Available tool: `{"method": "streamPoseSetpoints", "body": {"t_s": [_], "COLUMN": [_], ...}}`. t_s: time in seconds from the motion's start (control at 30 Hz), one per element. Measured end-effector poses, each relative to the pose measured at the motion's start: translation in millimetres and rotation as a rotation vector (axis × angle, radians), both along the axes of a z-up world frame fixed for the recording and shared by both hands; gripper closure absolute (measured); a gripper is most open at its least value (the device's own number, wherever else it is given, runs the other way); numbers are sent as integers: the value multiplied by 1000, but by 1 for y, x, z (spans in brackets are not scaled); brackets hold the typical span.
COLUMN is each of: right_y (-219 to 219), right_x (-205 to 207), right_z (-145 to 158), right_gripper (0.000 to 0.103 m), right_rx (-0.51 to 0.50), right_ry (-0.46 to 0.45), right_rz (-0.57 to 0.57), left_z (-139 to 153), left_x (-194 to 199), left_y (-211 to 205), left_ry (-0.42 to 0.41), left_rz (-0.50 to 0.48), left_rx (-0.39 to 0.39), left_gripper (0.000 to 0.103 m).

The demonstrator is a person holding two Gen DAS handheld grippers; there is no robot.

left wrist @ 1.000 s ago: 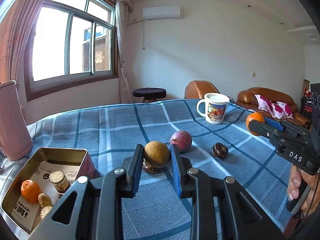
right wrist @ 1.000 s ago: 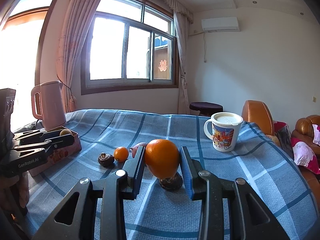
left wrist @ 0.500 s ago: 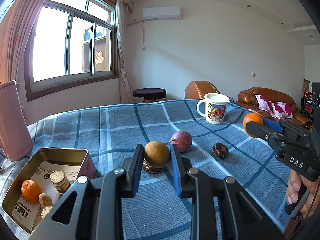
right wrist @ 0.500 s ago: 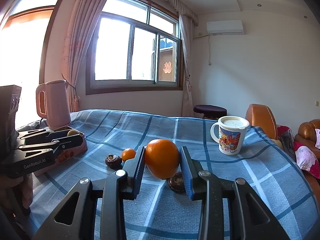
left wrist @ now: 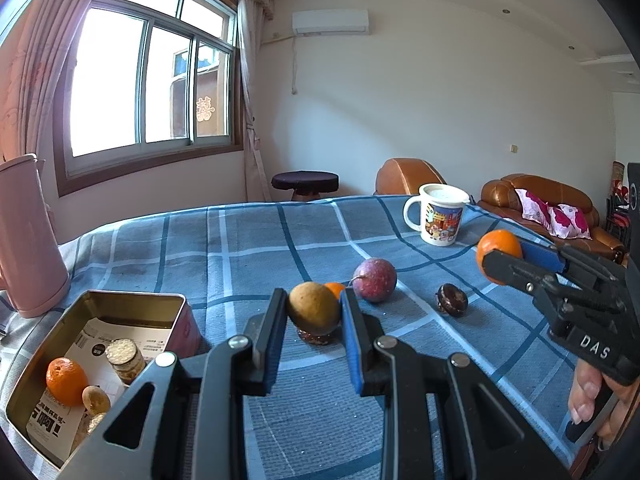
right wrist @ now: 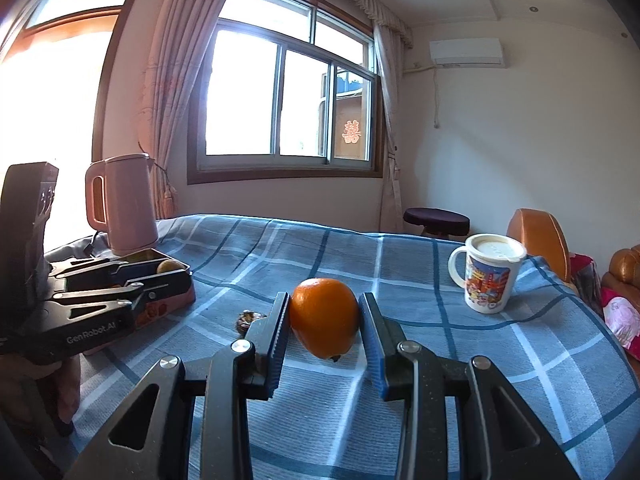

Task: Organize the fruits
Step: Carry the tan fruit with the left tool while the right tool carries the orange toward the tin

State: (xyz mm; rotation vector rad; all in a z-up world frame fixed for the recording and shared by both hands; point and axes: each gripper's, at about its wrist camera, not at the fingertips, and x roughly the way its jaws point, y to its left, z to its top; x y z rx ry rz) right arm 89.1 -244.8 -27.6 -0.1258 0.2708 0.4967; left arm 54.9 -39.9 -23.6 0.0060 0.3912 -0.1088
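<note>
- Table (left wrist: 248, 240), blue plaid cloth, carries everything.
- Pink kettle (left wrist: 28, 240) at the table's left edge, toward the window; upright.
- Tin (left wrist: 100, 304) open, near the left edge in front of the kettle. Inside: 1 small orange (left wrist: 66, 376), a jar (left wrist: 125, 360), 1–2 small brownish fruits, printed paper lining the bottom.
- Mug (left wrist: 438, 216) with a lid and cartoon print, upright near the far right edge, well apart from the fruits.
- Left gripper (left wrist: 314, 312) pinching a brown fruit (left wrist: 312, 308) between both pads, lifted off the cloth just right of the tin. In the right wrist view this gripper (right wrist: 168, 270) sits over the tin's rim.
- Right gripper (right wrist: 324, 320) pinching an orange (right wrist: 324, 322) between both pads, clear of the cloth, mid-table. In the left wrist view it (left wrist: 500, 260) comes in from the right edge, a hand (left wrist: 592, 396) on its handle.
- Purple fruit (left wrist: 375, 279) on the cloth, mid-table, just beyond the left gripper's tips.
- Dark fruit (left wrist: 452, 300) on the cloth right of the purple fruit, apart from it.
- 2nd dark, shrivelled item (left wrist: 316, 336) on the cloth under the held brown fruit.
- Tiny orange (left wrist: 335, 290) behind the brown fruit, mostly hidden, beside the purple fruit.
</note>
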Motion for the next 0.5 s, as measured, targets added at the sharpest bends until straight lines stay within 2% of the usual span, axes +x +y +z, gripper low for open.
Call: {"method": "streamPoseSetpoints", "body": {"t_s": [0.5], "right_y": [38], "right_x": [-1], "right_z": [-1], "right_gripper": [67], "right_rx": [-18], "right_ry": [9], "right_rz": [69], "left_z": [-2], "left_x": [-2], "left_y": [16], "left_ry": [4], "left_rz": [30], "left_rx": [-10], "left_gripper": [75]}}
